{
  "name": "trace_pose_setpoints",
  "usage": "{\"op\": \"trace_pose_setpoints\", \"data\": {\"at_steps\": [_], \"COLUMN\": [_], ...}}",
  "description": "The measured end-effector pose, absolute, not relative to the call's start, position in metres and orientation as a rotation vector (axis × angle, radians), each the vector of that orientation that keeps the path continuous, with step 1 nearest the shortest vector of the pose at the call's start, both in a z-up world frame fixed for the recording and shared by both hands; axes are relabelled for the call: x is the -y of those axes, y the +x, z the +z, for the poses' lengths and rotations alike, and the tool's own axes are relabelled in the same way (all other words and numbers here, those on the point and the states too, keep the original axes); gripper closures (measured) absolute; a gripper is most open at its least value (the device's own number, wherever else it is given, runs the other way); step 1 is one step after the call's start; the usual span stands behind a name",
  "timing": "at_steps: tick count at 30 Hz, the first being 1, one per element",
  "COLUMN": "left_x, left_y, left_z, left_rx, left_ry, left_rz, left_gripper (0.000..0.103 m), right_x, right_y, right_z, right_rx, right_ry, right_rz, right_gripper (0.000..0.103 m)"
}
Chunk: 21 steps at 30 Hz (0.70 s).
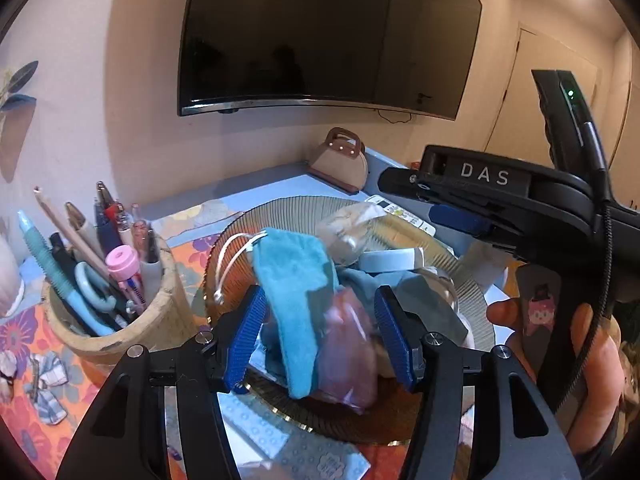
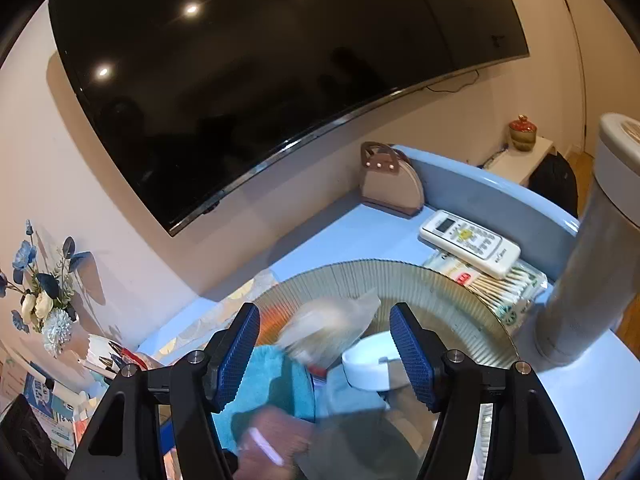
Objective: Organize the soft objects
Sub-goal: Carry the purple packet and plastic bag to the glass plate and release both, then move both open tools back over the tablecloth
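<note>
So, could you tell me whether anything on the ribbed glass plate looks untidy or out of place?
Yes: the teal cloth pouch, pink plastic bag and white tape roll lie jumbled on the ribbed glass plate, the pouch hanging over its near rim.

A pen cup (image 1: 116, 300) crowds the plate's (image 1: 304, 208) left; a grey cylinder (image 2: 592, 280) blocks right; far table (image 2: 352, 232) lies open.

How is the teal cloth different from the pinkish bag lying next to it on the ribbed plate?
The teal cloth is opaque, fuzzy fabric with a white drawstring loop; the pinkish bag looks like thin, glossy, see-through plastic. The teal cloth is long and draped over the pile, while the pinkish bag is a shorter crumpled bundle beside it. Both are soft, lie on the ribbed plate, and sit between the left gripper's open jaws.
</note>
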State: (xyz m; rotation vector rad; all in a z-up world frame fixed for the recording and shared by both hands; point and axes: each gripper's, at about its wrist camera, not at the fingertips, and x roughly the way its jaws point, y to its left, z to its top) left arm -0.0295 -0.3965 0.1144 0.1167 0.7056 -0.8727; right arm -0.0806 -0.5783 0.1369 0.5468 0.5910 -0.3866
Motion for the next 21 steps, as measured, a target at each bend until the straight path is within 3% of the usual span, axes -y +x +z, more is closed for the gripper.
{"op": "trace_pose_setpoints", "data": {"at_steps": [7,10,21], "left_x": [0.366,0.341,0.182], "left_y": [-0.044,-0.046,-0.046], "left_z": [0.139,0.152,0.177], "left_rx": [-0.658,-0.629,-0.594], "left_ry": [0.114,0.099,-0.036], "left_rz": [-0.871,-0.841,-0.572], "left_gripper": [0.044,0.035,0.034], "right_x": [0.565,0.548,0.427], "right_y": [-0.096,-0.100,-0.112], "right_z": [0.141,0.153,0.202], "right_rx": [-0.590,-0.578,-0.507], "right_ry": [0.572,0.541,0.341], "right_rz": [-0.360,-0.334,-0.088], "right_gripper": [0.037,0.037,0.034]}}
